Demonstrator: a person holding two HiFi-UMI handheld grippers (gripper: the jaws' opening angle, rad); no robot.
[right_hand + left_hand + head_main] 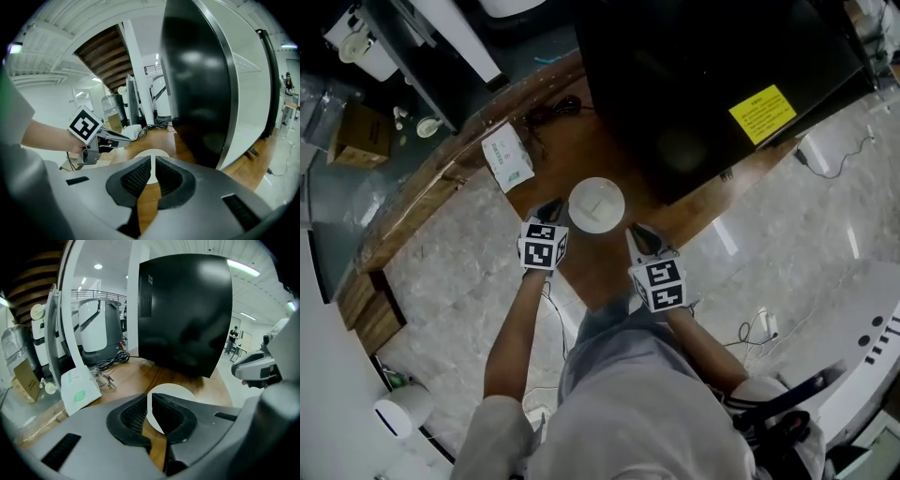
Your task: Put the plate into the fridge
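Note:
A white plate (pixel 596 204) lies on the wooden table (pixel 581 141), just in front of the black fridge (pixel 703 84), whose door looks shut. My left gripper (pixel 551 209) is at the plate's left rim, and my right gripper (pixel 637 232) is at its right rim. Neither one holds the plate. In the left gripper view the plate (pixel 176 392) shows just past the shut left gripper (pixel 150 397), with the fridge (pixel 185 315) behind. In the right gripper view the plate (pixel 151 151) peeks over the shut right gripper (pixel 153 159), with nothing between its jaws.
A white packet (pixel 507 157) lies on the table to the plate's left, with a coiled black cable (pixel 548 112) behind it. A cardboard box (pixel 361 136) sits on the far left counter. The fridge carries a yellow label (pixel 762 112). The person stands at the table's near corner.

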